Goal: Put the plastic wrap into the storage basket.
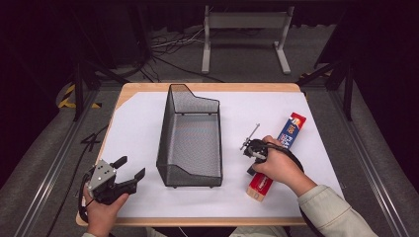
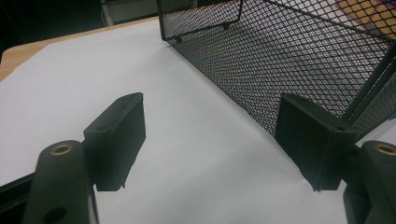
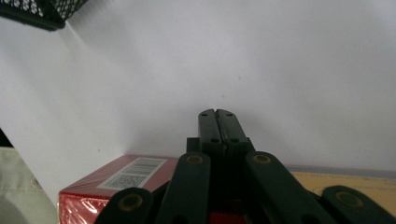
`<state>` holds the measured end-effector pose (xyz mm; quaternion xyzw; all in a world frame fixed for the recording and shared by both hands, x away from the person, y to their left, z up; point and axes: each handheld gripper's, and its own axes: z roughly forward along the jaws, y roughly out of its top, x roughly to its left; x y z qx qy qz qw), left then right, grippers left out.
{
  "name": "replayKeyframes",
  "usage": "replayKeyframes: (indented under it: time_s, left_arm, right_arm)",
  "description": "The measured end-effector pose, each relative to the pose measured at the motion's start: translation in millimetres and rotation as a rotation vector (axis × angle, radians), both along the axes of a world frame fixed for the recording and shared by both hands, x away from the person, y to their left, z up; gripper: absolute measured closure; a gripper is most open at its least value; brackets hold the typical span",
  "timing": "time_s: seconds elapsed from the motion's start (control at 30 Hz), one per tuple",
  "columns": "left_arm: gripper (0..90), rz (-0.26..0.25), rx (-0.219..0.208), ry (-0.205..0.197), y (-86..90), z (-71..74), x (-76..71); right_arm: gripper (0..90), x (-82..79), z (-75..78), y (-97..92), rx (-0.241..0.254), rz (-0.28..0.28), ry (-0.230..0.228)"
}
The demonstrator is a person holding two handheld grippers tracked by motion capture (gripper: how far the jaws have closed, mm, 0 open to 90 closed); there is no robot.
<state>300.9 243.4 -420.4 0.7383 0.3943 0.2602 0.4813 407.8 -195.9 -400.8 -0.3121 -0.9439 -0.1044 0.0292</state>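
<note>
A long toothpaste box [image 1: 292, 127], red at its near end and blue farther up, lies on the white paper at the right. My right gripper [image 1: 252, 169] is held low over the near half of it. In the right gripper view its jaws [image 3: 217, 114] are pressed together with nothing between them, and the red box end with a barcode [image 3: 122, 176] lies just beneath. My left gripper [image 1: 131, 167] rests at the table's near left corner, open; nothing lies between its jaws [image 2: 212, 107] but bare paper. A black mesh basket [image 1: 167, 129] stands in the middle.
The basket's mesh wall [image 2: 280, 56] rises close on the right of the left gripper, and its corner [image 3: 42, 11] sits at the upper left of the right gripper view. White paper [image 1: 138, 123] covers the wooden table. A metal stand [image 1: 244, 22] and cables lie beyond.
</note>
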Motion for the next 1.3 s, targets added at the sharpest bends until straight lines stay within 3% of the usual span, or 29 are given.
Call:
replayKeyframes:
  time_s: [0.13, 0.23, 0.3, 0.4, 0.47, 0.6, 0.77, 0.9, 1.03, 1.3]
  left_arm:
    - [25.5, -0.002, -0.001, -0.001, -1.0, 0.4, -0.1]
    - [25.5, -0.001, -0.003, 0.002, -1.0, 0.2, 0.2]
    - [25.4, 0.0, -0.004, 0.003, -0.7, -0.3, 0.9]
    - [25.5, -0.001, -0.001, 0.003, -0.4, -0.3, 1.1]
    - [25.5, 0.0, -0.004, 0.003, -0.8, -0.4, 0.9]
    - [25.5, 0.002, -0.004, 0.003, -0.7, -0.3, 0.7]
    - [25.5, 0.003, -0.004, 0.002, -0.9, -0.3, 0.3]
    - [25.5, 0.004, 0.0, 0.002, -0.8, -0.3, 0.2]
    - [25.5, 0.005, -0.002, 0.002, -0.5, -0.5, 0.0]
    - [25.5, 0.006, -0.002, 0.004, -0.8, -0.8, 0.3]
  right_arm:
    - [90.0, -0.6, 0.3, -1.5, 0.01, 0.01, -0.034]
    - [90.0, 1.1, 5.0, -6.4, 0.093, 0.003, -0.072]
    - [90.0, 2.4, 10.7, -12.2, 0.145, -0.007, -0.121]
    - [90.0, 6.1, 20.3, -25.7, 0.223, -0.06, -0.207]
    - [90.0, 7.8, 23.5, -31.0, 0.245, -0.078, -0.232]
    - [90.0, 13.4, 35.6, -58.8, 0.369, -0.183, -0.344]
    - [90.0, 15.5, 40.4, -85.5, 0.47, -0.27, -0.438]
    - [90.0, 16.3, 39.6, -104.0, 0.513, -0.304, -0.542]
    - [90.0, 18.3, 35.4, -121.2, 0.524, -0.352, -0.604]
    - [89.5, 22.9, 27.3, -151.1, 0.515, -0.445, -0.644]
